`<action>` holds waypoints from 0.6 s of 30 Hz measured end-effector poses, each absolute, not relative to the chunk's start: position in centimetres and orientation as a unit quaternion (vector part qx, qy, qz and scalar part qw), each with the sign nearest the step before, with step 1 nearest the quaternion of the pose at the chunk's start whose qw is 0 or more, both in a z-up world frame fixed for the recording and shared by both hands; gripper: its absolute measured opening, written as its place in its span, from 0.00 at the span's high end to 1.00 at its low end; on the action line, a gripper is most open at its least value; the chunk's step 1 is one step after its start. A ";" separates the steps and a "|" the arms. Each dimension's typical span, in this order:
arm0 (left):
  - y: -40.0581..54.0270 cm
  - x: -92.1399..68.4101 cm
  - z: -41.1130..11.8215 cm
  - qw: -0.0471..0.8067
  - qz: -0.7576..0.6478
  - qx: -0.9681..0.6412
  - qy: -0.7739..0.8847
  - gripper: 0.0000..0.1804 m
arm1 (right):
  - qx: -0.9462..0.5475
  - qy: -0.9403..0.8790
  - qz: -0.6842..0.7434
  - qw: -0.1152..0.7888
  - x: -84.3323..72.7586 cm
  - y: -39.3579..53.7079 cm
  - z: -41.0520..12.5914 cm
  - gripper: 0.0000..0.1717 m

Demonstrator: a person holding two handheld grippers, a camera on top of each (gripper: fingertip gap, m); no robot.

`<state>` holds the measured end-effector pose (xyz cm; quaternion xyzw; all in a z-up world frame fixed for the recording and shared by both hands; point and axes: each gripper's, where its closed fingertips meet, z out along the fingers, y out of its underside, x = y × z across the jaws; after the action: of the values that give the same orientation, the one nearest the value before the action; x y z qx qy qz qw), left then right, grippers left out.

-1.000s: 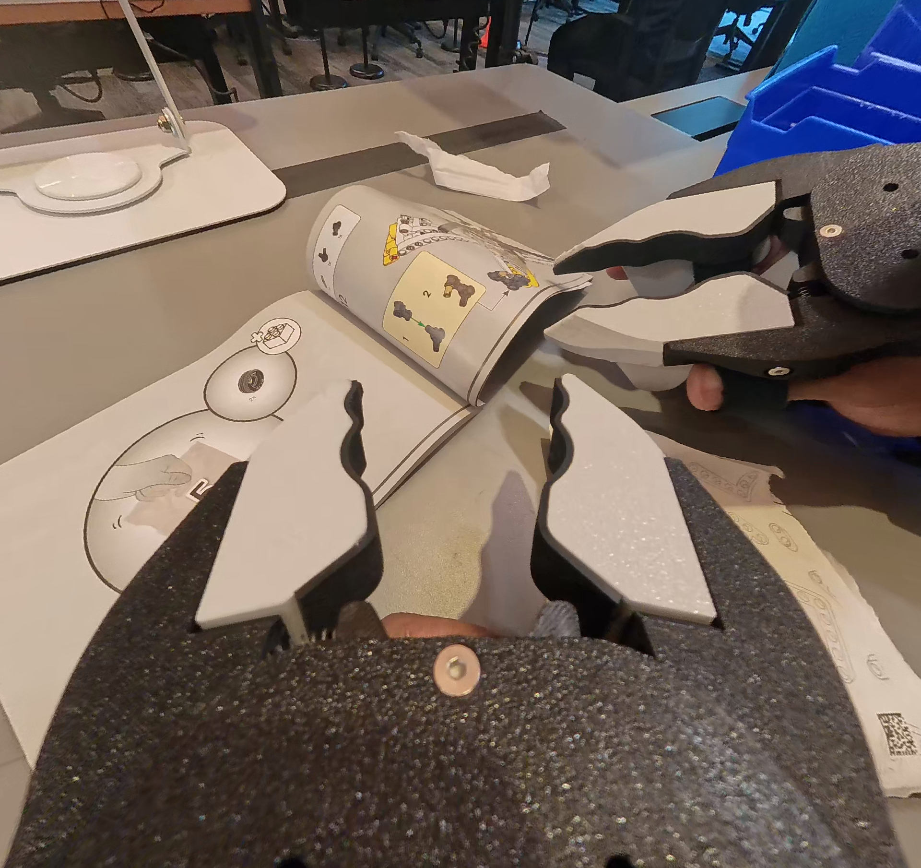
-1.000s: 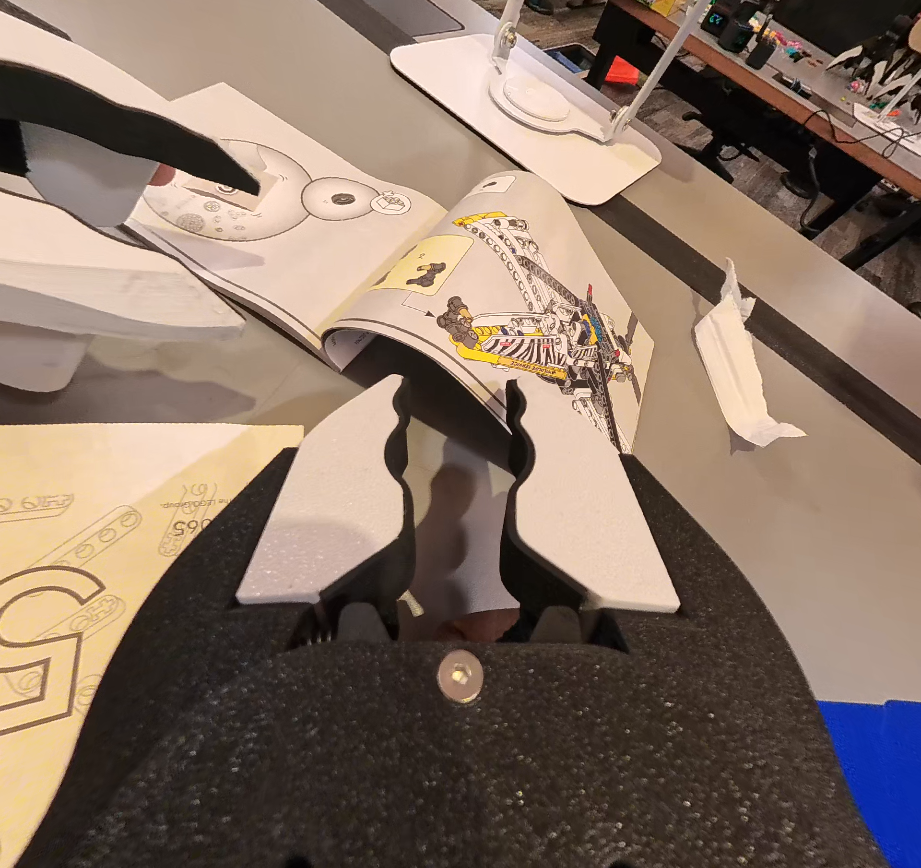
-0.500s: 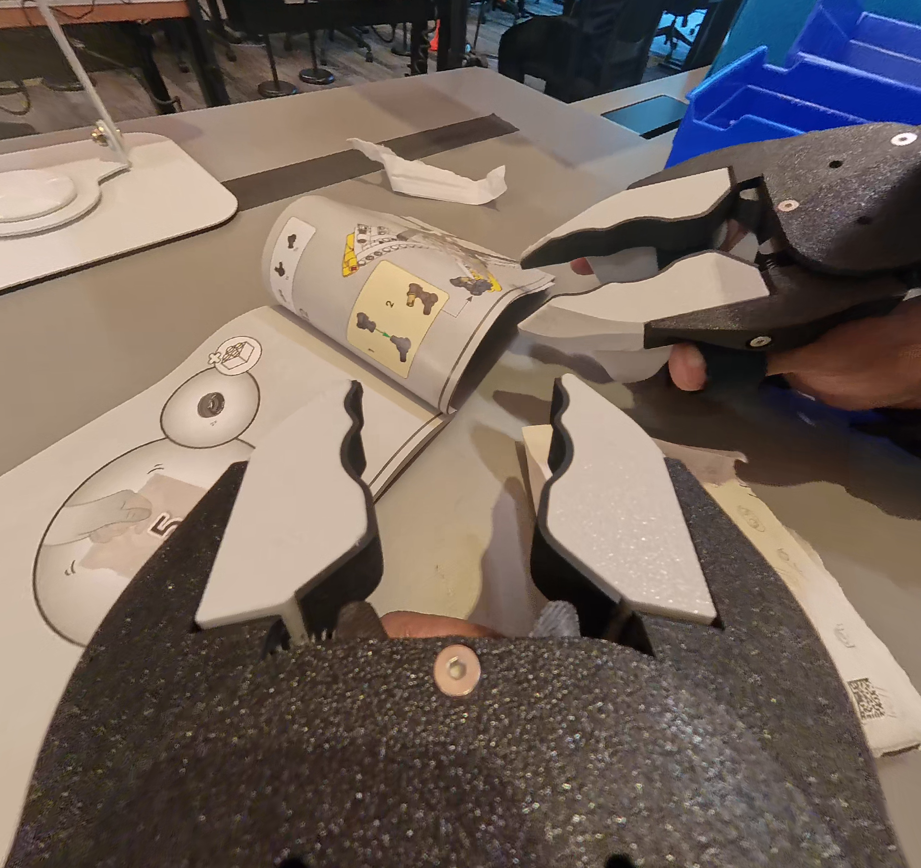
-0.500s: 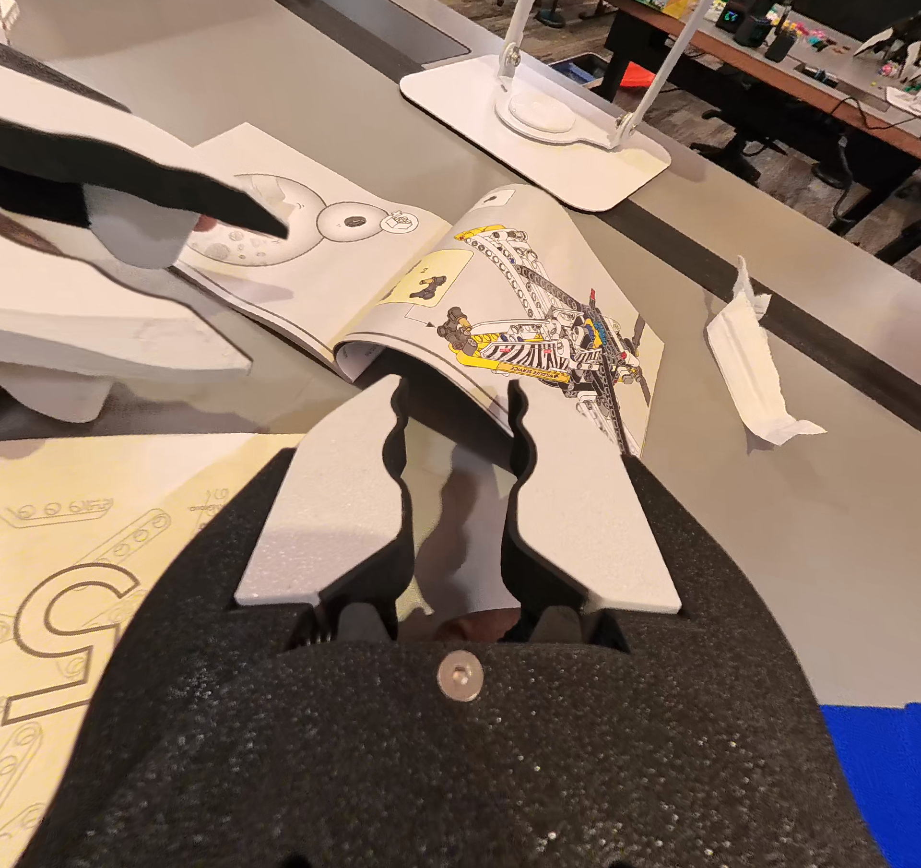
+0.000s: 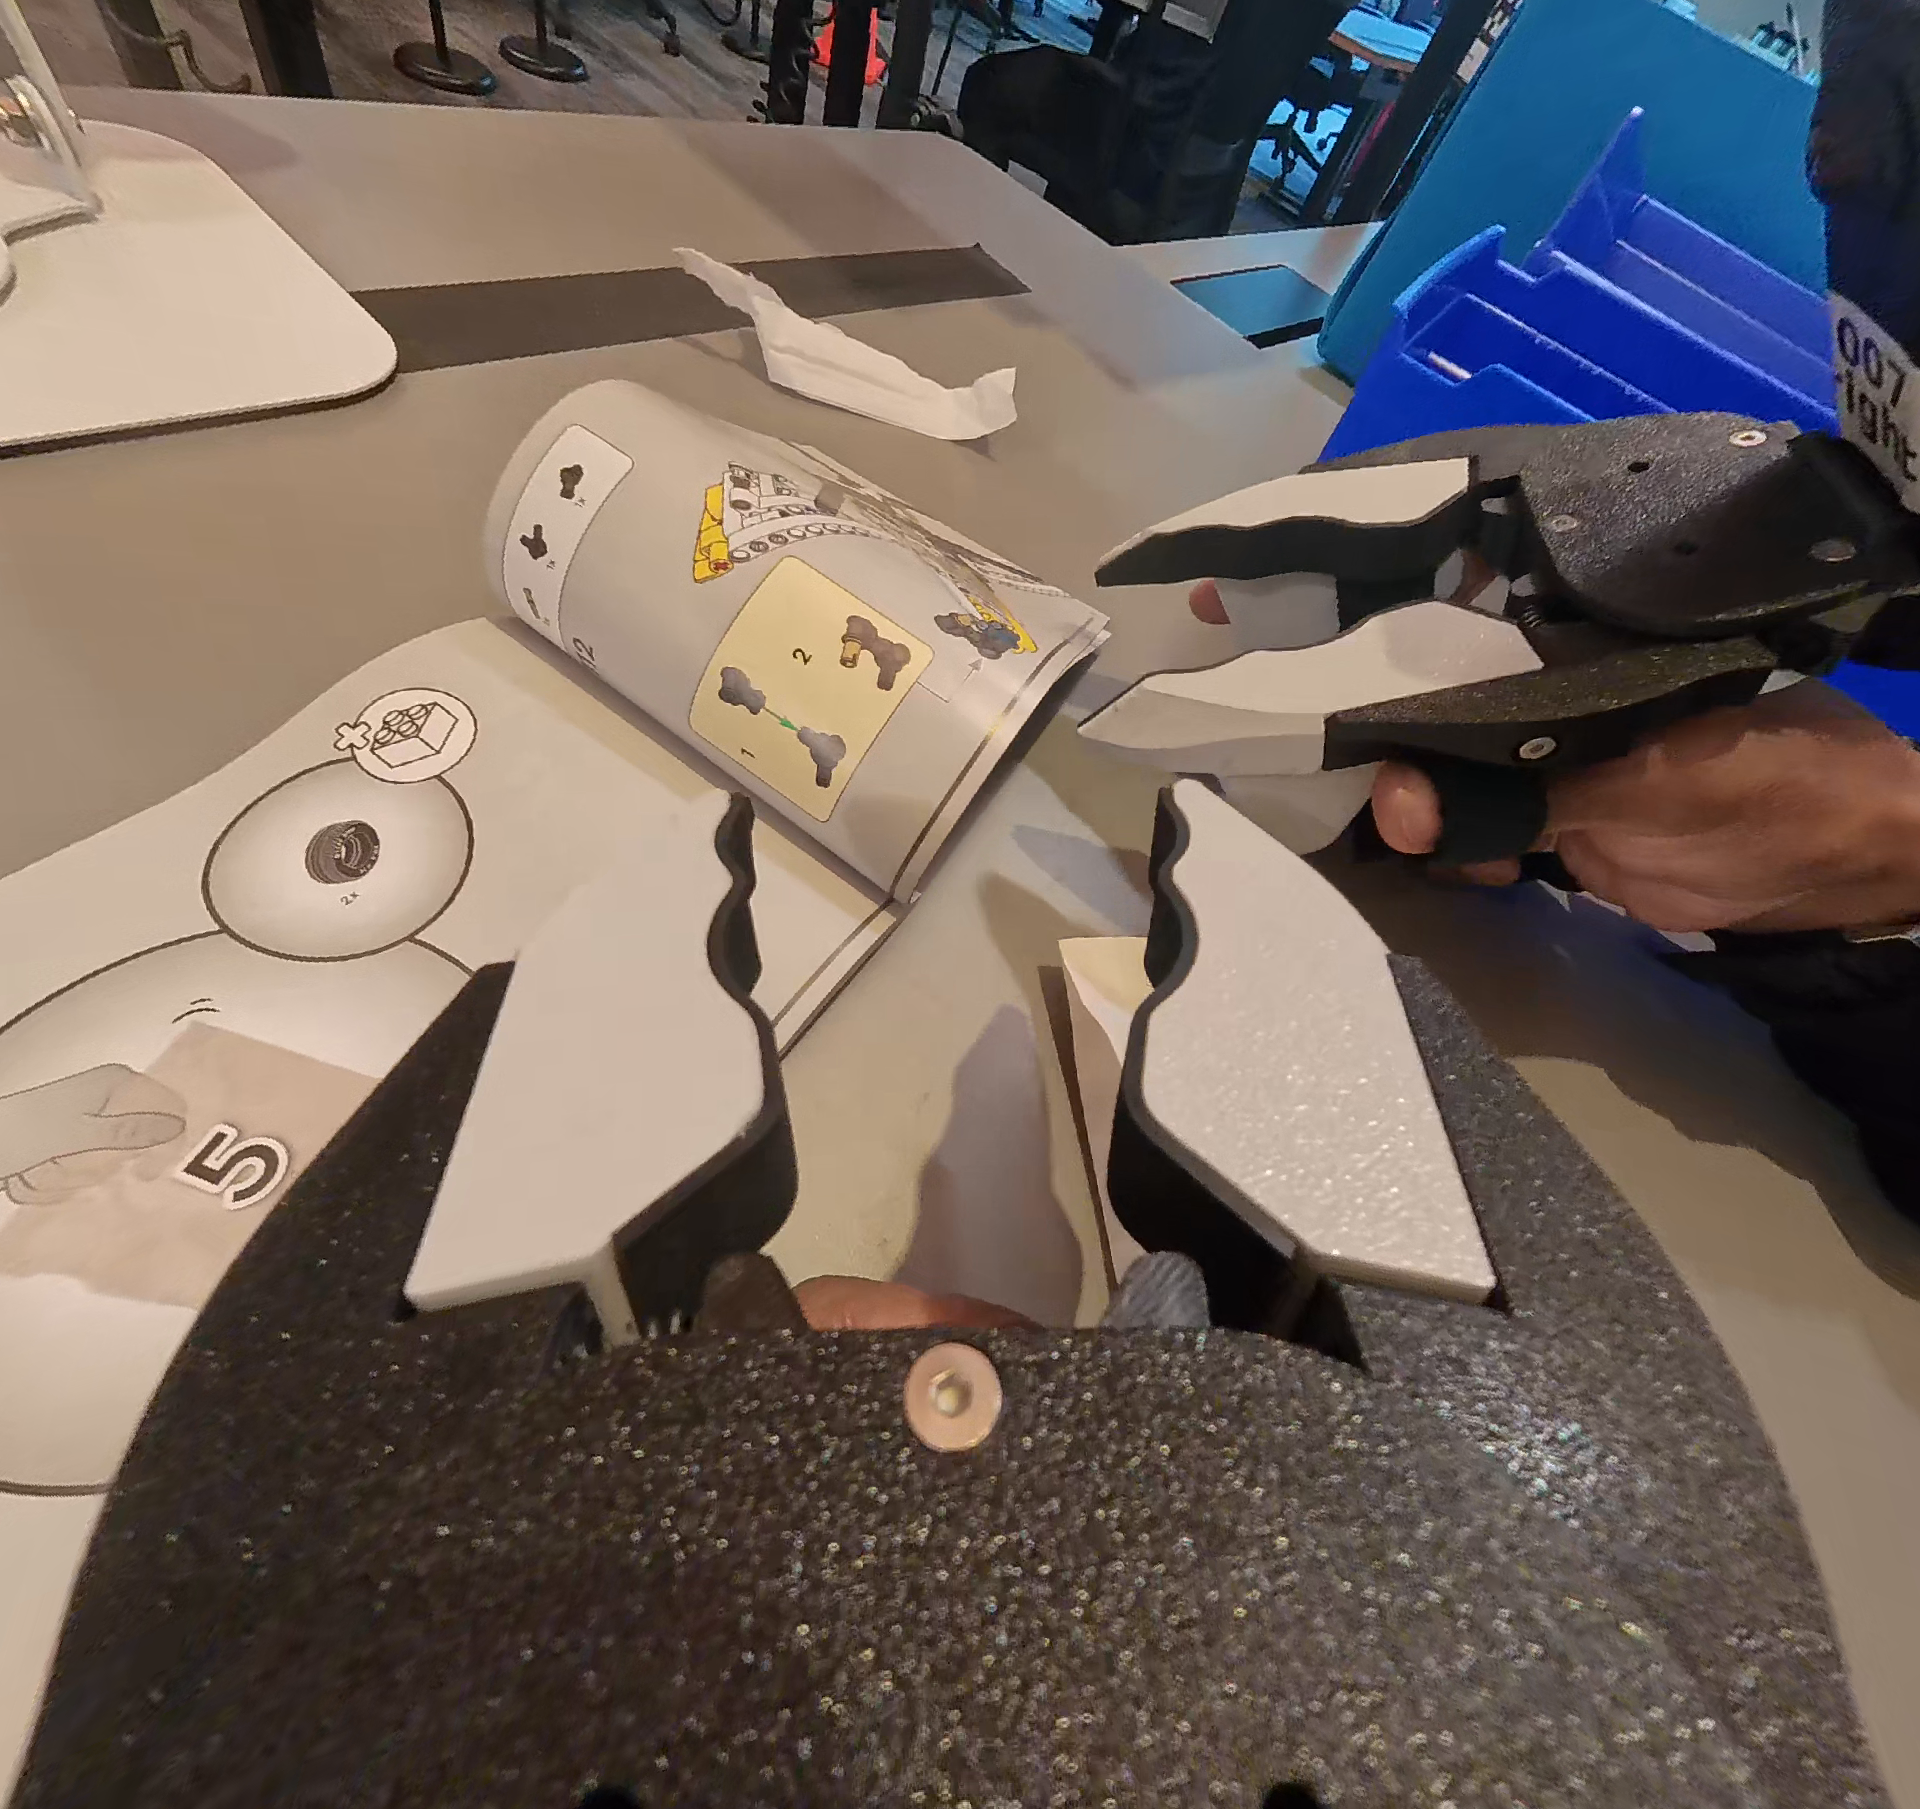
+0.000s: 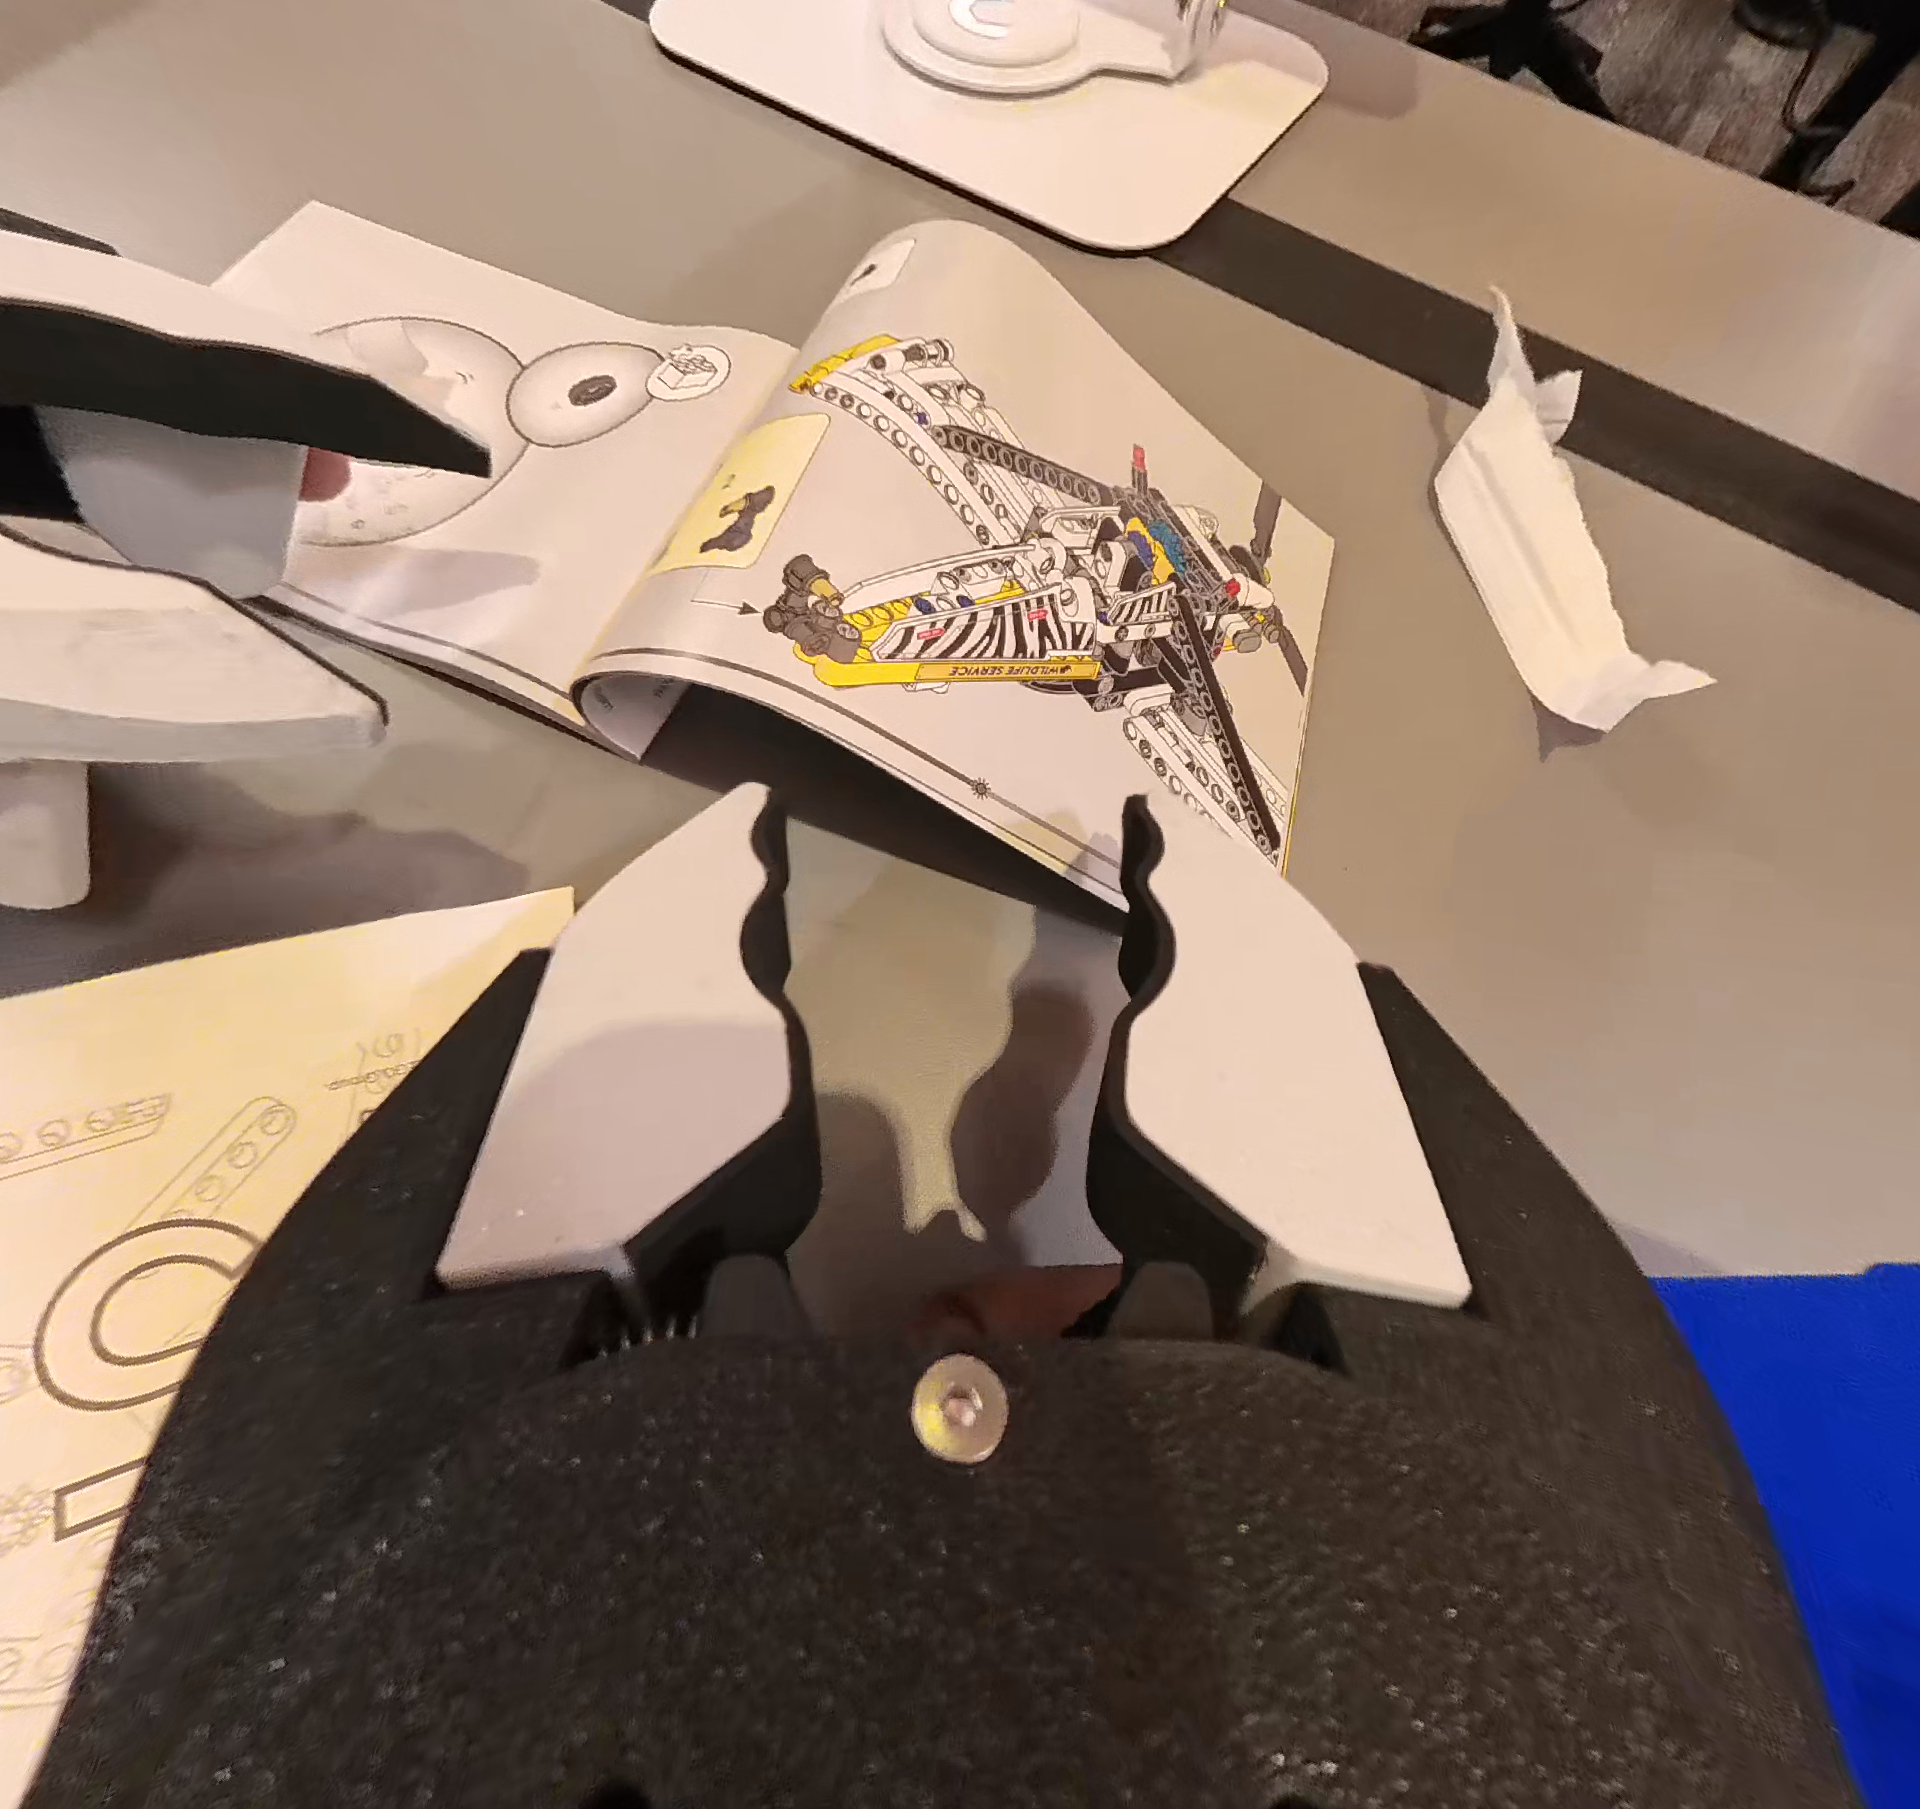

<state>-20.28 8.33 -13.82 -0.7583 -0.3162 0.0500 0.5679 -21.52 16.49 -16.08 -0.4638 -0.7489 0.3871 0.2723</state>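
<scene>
An open instruction booklet (image 5: 520, 824) lies on the grey table (image 5: 520, 201). Its right-hand pages (image 5: 790, 658) curl up in an arch. My left gripper (image 5: 956, 803) is open and empty. It hovers over the bare table at the booklet's near edge. My right gripper (image 5: 1096, 647) is open and empty, with its fingertips right at the free edge of the curled pages. No pad presses on them. In the right wrist view the curled pages (image 6: 987, 471) arch just beyond my right gripper (image 6: 951, 803). My left gripper (image 6: 426, 596) shows at the left, over the booklet's flat page.
A pale yellow printed sheet (image 6: 260, 1032) lies on the table by both grippers; its corner shows in the left wrist view (image 5: 1101, 970). A torn white wrapper (image 5: 862, 367) lies behind the booklet. A white lamp base (image 6: 997, 66) stands farther back. Blue bins (image 5: 1610, 336) stand at the right.
My right gripper's jaws have opened wider at the free edge of the curled pages. Both grippers have shifted a little; the booklet has stayed open and curled.
</scene>
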 end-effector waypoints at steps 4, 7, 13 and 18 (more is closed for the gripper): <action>8.3 -20.2 -13.9 0.569 0.049 -0.758 -0.315 0.59 | -0.474 -0.745 0.382 0.272 -21.6 16.8 -16.2 0.62; 8.3 -20.0 -14.0 0.569 0.050 -0.760 -0.312 0.59 | -0.477 -0.742 0.386 0.270 -21.6 16.8 -16.2 0.61; 8.3 -19.7 -14.1 0.570 0.052 -0.760 -0.306 0.59 | -0.483 -0.740 0.381 0.272 -21.6 17.0 -16.4 0.60; 8.4 -19.6 -14.3 0.566 0.050 -0.764 -0.305 0.59 | -0.483 -0.741 0.379 0.271 -21.6 16.9 -16.6 0.59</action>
<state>-19.61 8.41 -14.26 -0.7642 -0.3051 0.0497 0.5660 -21.61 16.94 -16.55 -0.4829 -0.7413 0.3791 0.2714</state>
